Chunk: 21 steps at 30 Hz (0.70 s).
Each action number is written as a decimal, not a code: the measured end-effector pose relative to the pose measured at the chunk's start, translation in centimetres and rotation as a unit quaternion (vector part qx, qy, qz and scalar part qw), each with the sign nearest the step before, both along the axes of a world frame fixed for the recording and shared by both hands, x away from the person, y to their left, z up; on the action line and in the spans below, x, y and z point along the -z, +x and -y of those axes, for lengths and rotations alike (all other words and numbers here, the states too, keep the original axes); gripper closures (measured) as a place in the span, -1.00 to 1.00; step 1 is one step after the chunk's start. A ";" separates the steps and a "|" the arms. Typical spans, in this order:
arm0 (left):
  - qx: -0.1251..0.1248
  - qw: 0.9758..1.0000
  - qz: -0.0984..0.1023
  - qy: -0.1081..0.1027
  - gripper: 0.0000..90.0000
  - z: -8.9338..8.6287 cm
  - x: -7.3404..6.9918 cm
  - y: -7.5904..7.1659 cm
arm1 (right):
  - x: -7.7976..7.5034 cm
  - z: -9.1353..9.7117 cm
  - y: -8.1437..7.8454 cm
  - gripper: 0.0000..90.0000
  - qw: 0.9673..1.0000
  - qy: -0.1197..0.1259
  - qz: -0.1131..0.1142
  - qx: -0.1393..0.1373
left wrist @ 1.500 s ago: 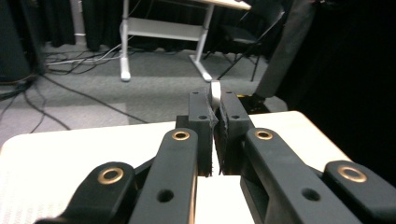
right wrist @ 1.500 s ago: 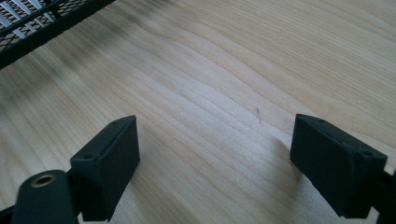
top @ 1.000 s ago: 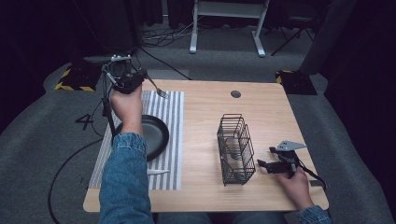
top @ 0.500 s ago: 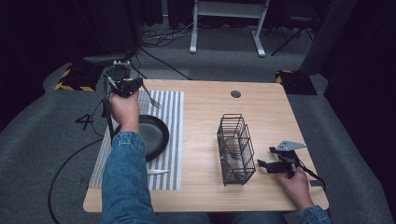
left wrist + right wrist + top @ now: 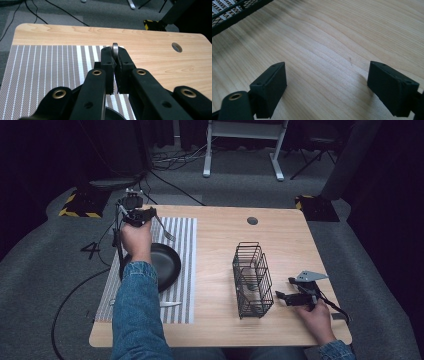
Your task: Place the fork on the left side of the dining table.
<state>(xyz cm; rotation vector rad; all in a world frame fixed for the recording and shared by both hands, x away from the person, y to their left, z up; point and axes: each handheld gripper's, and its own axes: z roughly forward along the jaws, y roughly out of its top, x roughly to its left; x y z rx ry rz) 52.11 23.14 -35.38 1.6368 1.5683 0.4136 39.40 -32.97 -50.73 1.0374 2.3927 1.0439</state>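
High view: "4" point(image 5: 91, 250) on floor.

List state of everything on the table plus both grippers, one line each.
left gripper: shut on fork, held above the placemat
fork: gripped by its handle, tines angled down, off the table
right gripper: open, fingers apart, nothing between them, low over bare wood
frying pan: upright on the placemat, looks empty
placemat: lying flat
wire basket: upright on the table
knife: lying flat on the placemat

Probably lab: dark drapes point(image 5: 60, 150), floor cables point(image 5: 170, 162)
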 end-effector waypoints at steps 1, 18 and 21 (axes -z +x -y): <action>0.000 1.000 -0.004 -0.002 0.91 -0.1 0.2 0.1 | 0.0 0.0 0.0 -0.64 1.000 0.000 -0.001 0.000; -0.005 1.000 -0.013 -0.015 0.91 -0.4 1.4 1.0 | 0.0 0.0 0.0 -0.64 1.000 0.000 -0.001 0.000; -0.007 1.000 -0.015 -0.014 0.91 -0.6 1.6 1.2 | 0.0 0.0 0.0 -0.64 1.000 0.000 -0.001 0.000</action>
